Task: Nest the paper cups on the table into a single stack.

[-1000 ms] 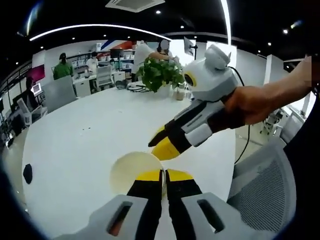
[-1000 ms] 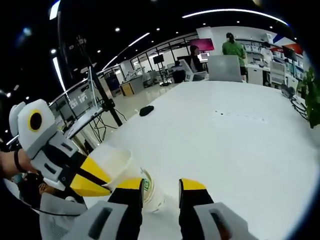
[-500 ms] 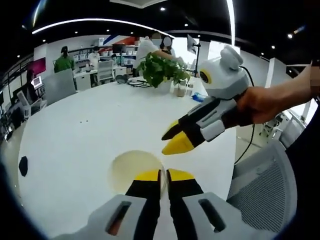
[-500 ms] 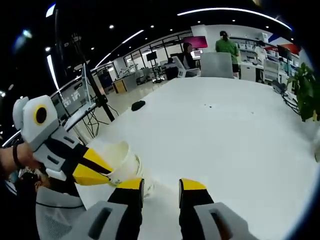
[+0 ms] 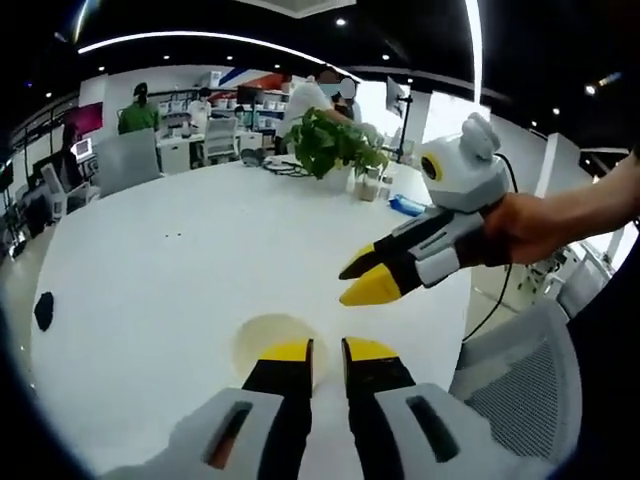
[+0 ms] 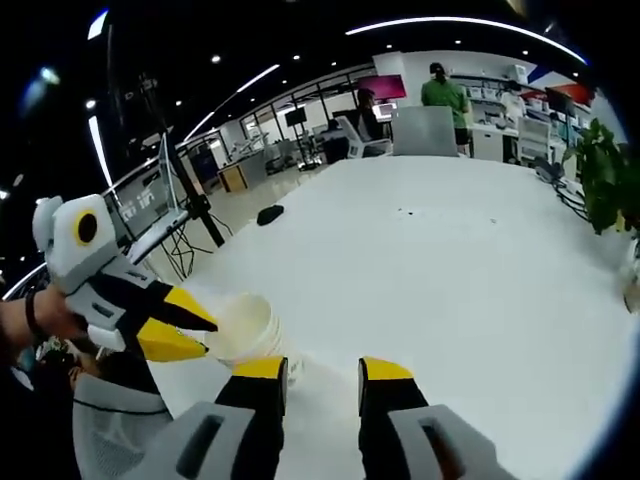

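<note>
A white paper cup [image 5: 262, 336] stands mouth up on the white table [image 5: 170, 250] near its front edge; I cannot tell how many cups are nested in it. My left gripper [image 5: 327, 348] is open, its jaws a little apart just right of the cup's rim. In the right gripper view the cup [image 6: 250, 328] sits just beyond the left gripper [image 6: 208, 337], whose yellow tips are spread beside the cup's wall. My right gripper [image 6: 323, 365] is open with nothing between its jaws, to the right of the cup. It hangs above the table [image 5: 350, 285] in the left gripper view.
A potted plant [image 5: 330, 140] with small bottles [image 5: 372, 185] beside it stands at the table's far side. A small black object [image 5: 42, 310] lies near the left edge. A grey mesh chair [image 5: 520, 385] is at the right. People and desks are far behind.
My left gripper has opened and let go of the cup's rim. The right gripper has drawn back from the cup, up and to the right.
</note>
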Tool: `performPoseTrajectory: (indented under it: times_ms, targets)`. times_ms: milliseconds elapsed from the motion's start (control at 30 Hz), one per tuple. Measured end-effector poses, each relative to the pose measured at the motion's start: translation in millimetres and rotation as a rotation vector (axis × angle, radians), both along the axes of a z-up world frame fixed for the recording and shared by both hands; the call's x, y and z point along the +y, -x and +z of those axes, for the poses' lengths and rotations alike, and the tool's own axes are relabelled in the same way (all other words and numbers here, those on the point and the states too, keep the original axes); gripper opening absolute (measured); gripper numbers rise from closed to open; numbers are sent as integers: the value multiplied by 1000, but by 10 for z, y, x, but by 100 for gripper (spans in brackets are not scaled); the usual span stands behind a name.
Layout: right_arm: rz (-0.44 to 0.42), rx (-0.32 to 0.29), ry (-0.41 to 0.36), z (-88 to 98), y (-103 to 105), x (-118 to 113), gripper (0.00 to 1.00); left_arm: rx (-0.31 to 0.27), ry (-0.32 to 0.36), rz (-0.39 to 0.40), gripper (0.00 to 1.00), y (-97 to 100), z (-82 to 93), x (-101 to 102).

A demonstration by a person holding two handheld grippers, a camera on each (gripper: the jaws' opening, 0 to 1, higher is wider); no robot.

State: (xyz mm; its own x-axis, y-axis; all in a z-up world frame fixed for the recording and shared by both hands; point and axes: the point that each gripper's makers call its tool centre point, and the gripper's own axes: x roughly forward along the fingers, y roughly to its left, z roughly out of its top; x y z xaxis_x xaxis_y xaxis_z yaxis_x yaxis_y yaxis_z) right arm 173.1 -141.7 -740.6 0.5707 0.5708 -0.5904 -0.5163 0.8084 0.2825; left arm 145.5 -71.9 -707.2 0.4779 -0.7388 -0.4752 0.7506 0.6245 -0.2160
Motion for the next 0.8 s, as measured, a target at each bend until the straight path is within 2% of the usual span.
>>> performPoseTrajectory:
  times_ms: [167,233,633,800]
  targets:
    - [2,4,-7,-17,73,15,26,24,56,78,16,44,-12,159]
    - [0,9,-15,-15,85,16,27,25,57,95,17,116,-22,201]
    - [16,14,-39,-32,240,5,31,33,70,222,23,170,-104,629]
    - [22,12,-46,-26,306,-38,36,38,90,283,28,232,-104,767]
